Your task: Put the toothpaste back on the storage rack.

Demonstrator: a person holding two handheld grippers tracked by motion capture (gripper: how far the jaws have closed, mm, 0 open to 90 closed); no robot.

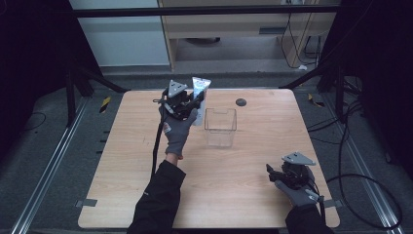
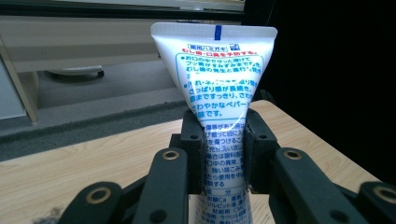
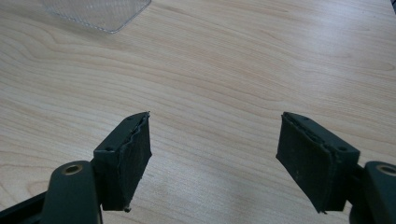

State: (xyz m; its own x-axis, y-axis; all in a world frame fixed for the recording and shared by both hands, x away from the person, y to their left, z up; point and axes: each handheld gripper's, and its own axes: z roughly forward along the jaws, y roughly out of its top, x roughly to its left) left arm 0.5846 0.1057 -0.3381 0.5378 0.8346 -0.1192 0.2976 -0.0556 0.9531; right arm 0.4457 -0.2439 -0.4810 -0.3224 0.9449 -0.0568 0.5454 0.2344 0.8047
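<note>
Toothpaste tube [image 2: 219,88], blue Japanese print, clamped by left gripper [image 2: 223,140].

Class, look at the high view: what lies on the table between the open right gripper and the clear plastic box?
Nothing: bare wooden table runs from the right gripper to the clear box, as the high view shows.

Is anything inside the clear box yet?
The clear box looks empty; the table shows through its walls. The tube is held upright in the left tongs, beside the box. Its cap end is hidden.
</note>
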